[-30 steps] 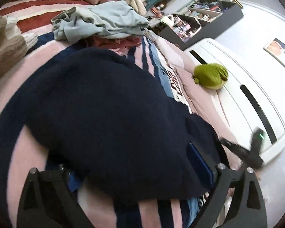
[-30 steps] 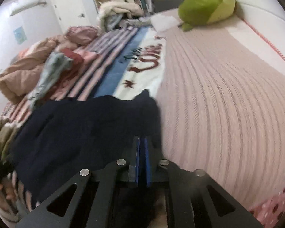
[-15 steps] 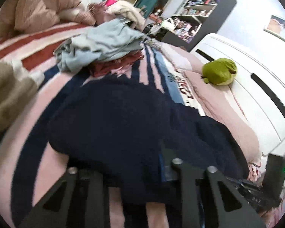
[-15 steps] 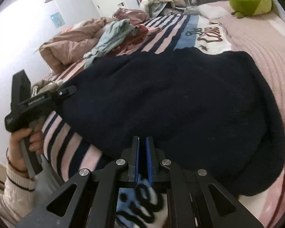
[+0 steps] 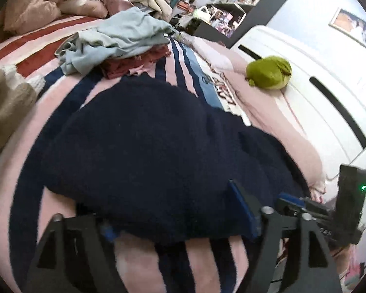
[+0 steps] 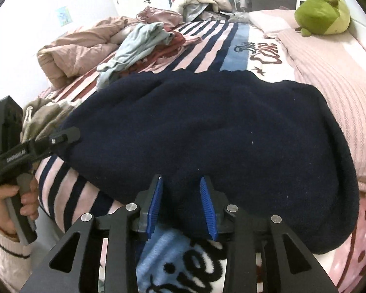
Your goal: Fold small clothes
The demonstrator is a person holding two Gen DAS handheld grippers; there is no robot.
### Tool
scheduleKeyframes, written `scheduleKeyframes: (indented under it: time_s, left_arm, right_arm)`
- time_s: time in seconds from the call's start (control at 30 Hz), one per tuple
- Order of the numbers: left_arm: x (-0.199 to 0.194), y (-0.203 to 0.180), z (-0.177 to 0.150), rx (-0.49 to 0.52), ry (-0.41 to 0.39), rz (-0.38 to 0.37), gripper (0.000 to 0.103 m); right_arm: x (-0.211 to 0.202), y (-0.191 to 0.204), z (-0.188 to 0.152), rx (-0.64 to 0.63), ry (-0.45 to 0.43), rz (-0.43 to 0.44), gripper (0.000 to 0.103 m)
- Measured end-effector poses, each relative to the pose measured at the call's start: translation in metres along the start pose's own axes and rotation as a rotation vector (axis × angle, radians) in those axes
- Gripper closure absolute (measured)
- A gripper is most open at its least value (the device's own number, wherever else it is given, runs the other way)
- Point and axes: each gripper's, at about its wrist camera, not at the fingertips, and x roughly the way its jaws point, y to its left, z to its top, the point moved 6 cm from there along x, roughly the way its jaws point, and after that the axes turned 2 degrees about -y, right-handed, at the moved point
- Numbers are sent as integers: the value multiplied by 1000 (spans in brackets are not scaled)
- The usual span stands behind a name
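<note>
Right wrist view shows the right tongs (image 6: 183, 205) at the bottom middle of the frame, spread apart, their blue pads straddling the near hem of the dark navy garment (image 6: 219, 131) without pinching it. That garment lies spread over the striped blanket (image 6: 202, 46) on the bed, filling the centre of both views. At the left edge of this view the left tongs (image 6: 67, 135) sit against the garment's left edge, held by the left hand (image 6: 17, 197); from the left wrist view, where they take up the bottom of the frame, they are spread wide with the near hem lying between them, not gripped.

A heap of pale blue clothes (image 5: 117, 39) and red clothes (image 5: 134, 61) waits at the upper middle of the left view, well apart from the navy piece, and a green plush toy (image 5: 269, 73) sits at the right.

Judging by this, the garment has been laid flat and both tongs have let go, so the laying-out step looks finished. The next move likely calls for closing on an edge or corner and carrying it across to make the first fold, keeping the thick knit from bunching
</note>
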Motion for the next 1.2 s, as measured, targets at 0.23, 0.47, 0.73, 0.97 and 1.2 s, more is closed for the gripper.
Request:
scheduleKeyframes:
  time_s: [0.23,0.47,0.73,0.97,1.2]
  left_arm:
    - [26,13,7,-110,4,30,16]
    - [37,10,16,-133,-35,25,50]
    - [14,-46,32,116,-117,54,69]
    - [10,-118,41,369,-157,43,70]
    - [40,-203,15,597,-60,-92,70]
  right_arm:
    - [0,2,-4,-44,19,-26,60]
    - [1,2,-5,-55,21,-31,58]
    - [0,2,-8,-71,19,-43,57]
    - [-13,-12,-9,-34,-4,-23,57]
    - [-74,-77,-12,114,-140,-81,57]
